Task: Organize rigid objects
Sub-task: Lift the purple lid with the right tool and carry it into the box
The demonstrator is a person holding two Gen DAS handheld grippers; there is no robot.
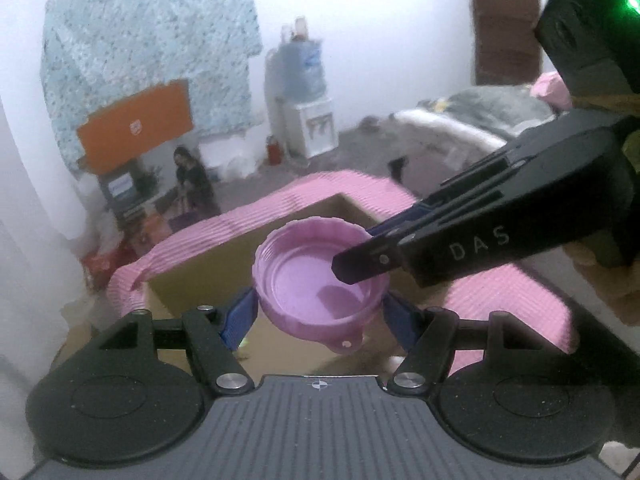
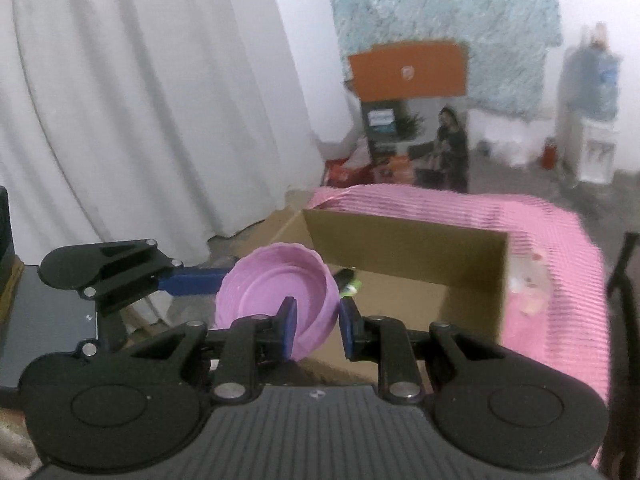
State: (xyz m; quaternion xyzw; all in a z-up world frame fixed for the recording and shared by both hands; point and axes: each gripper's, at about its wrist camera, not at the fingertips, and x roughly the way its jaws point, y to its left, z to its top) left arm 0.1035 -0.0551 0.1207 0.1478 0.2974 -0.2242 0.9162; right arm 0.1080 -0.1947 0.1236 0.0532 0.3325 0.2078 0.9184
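Pink lid (image 1: 320,276) in both tongs, above open cardboard box (image 2: 404,244).

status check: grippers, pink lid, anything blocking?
Left gripper clamps pink lid across its sides. Right gripper pinches its rim. Lid held above cardboard box; nothing blocking.

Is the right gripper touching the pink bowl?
Touching. In the right wrist view the right gripper pinches the bowl rim, one blue pad inside the wall and one outside.
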